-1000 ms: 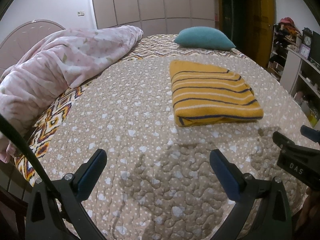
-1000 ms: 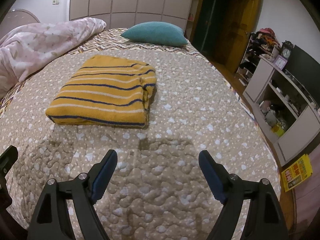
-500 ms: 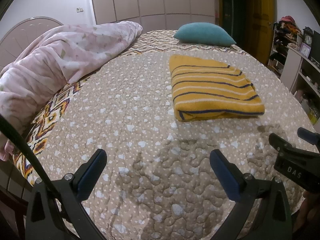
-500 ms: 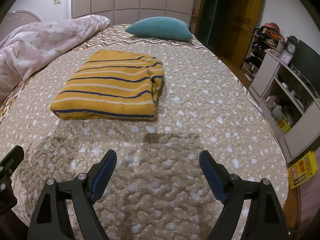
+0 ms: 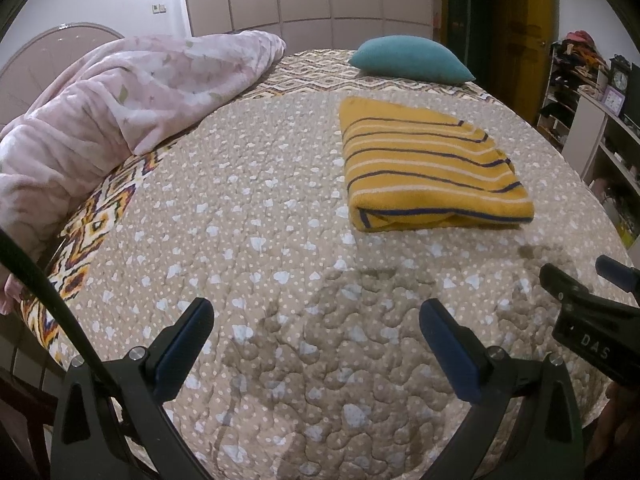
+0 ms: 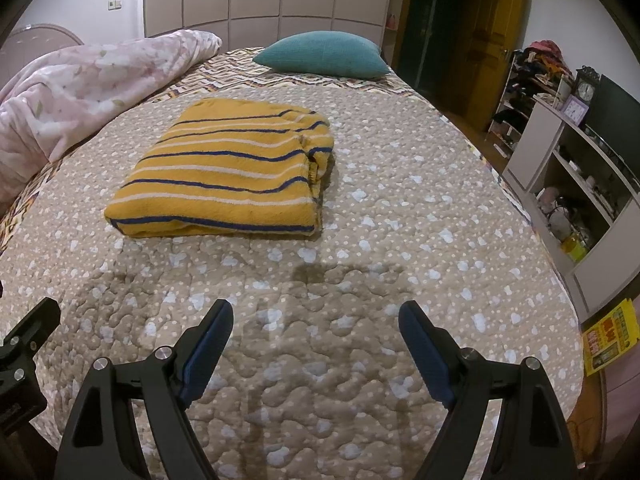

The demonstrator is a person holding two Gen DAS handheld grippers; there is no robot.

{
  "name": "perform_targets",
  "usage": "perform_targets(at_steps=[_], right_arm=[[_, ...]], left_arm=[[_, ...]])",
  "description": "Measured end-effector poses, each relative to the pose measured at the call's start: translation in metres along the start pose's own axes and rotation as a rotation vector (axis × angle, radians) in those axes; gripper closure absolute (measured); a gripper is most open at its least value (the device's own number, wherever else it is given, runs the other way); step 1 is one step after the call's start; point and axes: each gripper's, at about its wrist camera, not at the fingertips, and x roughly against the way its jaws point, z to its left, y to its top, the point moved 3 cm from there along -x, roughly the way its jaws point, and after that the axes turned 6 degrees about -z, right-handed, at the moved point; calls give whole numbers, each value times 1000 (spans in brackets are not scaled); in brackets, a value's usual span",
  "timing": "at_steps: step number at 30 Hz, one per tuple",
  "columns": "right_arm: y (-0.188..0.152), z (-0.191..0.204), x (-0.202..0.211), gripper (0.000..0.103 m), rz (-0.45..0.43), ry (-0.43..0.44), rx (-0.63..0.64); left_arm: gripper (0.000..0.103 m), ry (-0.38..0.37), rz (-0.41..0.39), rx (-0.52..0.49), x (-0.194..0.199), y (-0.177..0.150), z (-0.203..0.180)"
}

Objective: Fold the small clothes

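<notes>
Both your left gripper (image 5: 316, 344) and right gripper (image 6: 316, 348) hang spread wide and empty, well short of the folded yellow striped garment (image 6: 228, 176) on the quilt (image 6: 400, 216); grabbing only its top layer would likely undo the fold.

Both claws have drawn closer to the folded yellow striped garment (image 5: 432, 168) — it sits lower and larger in each view than a second ago. In the left view the right claw (image 5: 588, 296) has crept slightly higher at the right edge.
</notes>
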Motion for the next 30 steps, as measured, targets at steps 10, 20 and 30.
perform_targets(at_steps=[10, 20, 30], right_arm=[[-4, 5, -1, 15, 10, 17, 11], [-7, 5, -2, 14, 20, 24, 9], [-10, 6, -5, 14, 31, 33, 6]], left_arm=[[1, -7, 22, 5, -5, -3, 1], [1, -12, 37, -1, -8, -5, -1], [1, -12, 46, 2, -11, -7, -1]])
